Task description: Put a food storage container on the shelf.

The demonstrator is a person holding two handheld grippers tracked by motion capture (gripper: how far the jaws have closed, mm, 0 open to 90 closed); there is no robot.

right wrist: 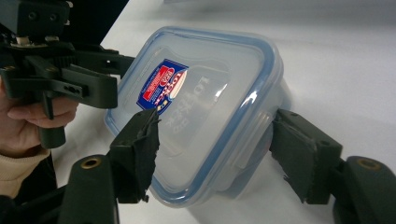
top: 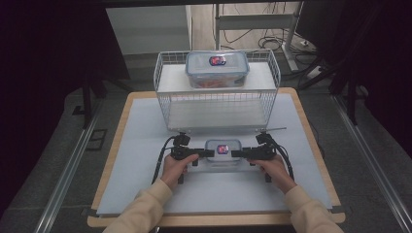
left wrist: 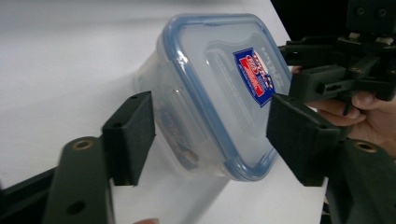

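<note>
Near the desk's front edge (top: 214,219), the left gripper (top: 206,153) and right gripper (top: 238,154) flank a small lidded container (top: 223,152) at its short ends. In both gripper views the fingers (left wrist: 130,135) straddle the lid rim; whether they press it cannot be told. Bare white desk lies open on both sides and in front. Beyond stands a wire basket (top: 165,104), close behind the container, with a larger container (top: 217,68) on top.

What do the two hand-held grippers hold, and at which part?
Both grip the small box at its short ends: the left hand-held gripper on one end, the right hand-held gripper on the other.
</note>
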